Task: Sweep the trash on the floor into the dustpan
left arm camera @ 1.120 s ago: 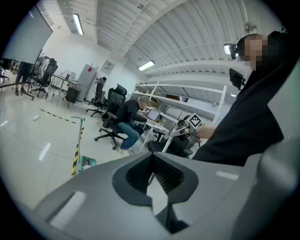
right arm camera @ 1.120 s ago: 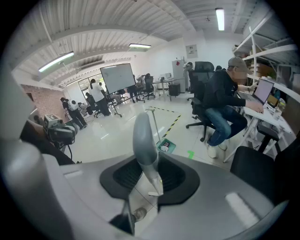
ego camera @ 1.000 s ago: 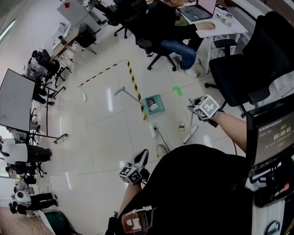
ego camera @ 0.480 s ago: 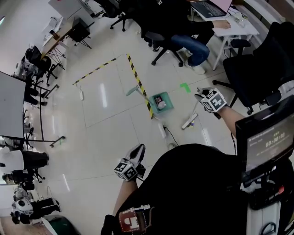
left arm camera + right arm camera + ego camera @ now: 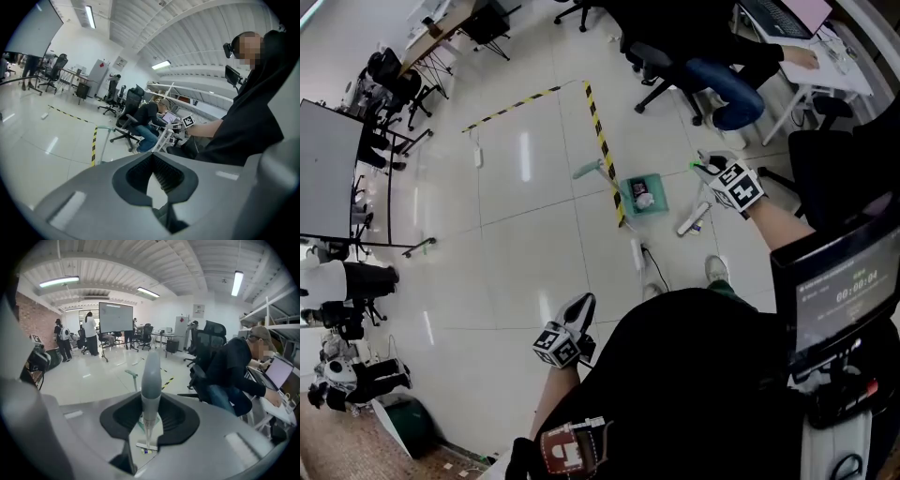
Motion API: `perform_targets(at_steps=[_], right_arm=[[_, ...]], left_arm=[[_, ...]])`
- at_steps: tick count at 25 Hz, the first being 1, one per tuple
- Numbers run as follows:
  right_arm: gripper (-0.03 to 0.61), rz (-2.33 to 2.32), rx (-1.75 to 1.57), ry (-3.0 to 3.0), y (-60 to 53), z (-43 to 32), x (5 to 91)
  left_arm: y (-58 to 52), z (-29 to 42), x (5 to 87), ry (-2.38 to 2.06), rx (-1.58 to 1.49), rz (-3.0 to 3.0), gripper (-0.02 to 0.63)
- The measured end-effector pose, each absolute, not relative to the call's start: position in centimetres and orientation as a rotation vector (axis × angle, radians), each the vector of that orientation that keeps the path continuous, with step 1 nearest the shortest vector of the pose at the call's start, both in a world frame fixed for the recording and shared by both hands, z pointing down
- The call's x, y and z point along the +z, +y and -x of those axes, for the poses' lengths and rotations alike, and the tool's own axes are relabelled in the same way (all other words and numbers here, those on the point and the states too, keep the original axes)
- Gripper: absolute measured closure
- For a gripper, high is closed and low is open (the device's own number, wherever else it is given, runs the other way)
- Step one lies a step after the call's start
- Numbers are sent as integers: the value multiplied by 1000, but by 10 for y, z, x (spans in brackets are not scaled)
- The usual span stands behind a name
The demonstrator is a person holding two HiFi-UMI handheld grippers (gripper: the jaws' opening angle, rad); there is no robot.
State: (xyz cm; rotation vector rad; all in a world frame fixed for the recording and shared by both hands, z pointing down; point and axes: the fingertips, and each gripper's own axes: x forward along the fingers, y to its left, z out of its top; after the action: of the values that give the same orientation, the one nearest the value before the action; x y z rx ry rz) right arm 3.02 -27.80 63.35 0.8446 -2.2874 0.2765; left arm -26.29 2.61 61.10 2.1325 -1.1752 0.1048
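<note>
A green dustpan [image 5: 643, 198] stands on the floor by the striped tape, with white trash inside and its long handle [image 5: 589, 170] pointing left. My right gripper [image 5: 727, 184] is shut on the grey broom handle [image 5: 151, 380]. The white broom head [image 5: 694, 219] rests on the floor just right of the dustpan. A small bottle-like piece of trash [image 5: 143, 451] lies right at the broom head [image 5: 146, 445]. My left gripper [image 5: 568, 335] hangs low near my body, far from the dustpan, shut with nothing in it; in its own view the jaws [image 5: 152, 155] meet at the tips.
Yellow-black tape [image 5: 602, 148] runs across the floor. A white power strip [image 5: 636, 253] with a cable lies near my foot [image 5: 715, 270]. A seated person [image 5: 727, 89] and black office chairs [image 5: 834, 159] crowd the right side. A screen device [image 5: 839, 291] hangs on my chest.
My right gripper has carried the broom left, so the broom head now sits close beside the dustpan. The left gripper has hardly moved.
</note>
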Motion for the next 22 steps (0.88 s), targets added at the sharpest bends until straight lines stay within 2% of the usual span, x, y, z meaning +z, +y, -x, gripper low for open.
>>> perform_targets(at_steps=[8,22], right_arm=[[482,-713,208,-2320,-332,-48,628],[482,-642,387,-2131,-316,-104,593]], left_arm=[[10,197,603,-1247,27,-2078,617],[-41,195,609,-1164,-28,-2170,617]])
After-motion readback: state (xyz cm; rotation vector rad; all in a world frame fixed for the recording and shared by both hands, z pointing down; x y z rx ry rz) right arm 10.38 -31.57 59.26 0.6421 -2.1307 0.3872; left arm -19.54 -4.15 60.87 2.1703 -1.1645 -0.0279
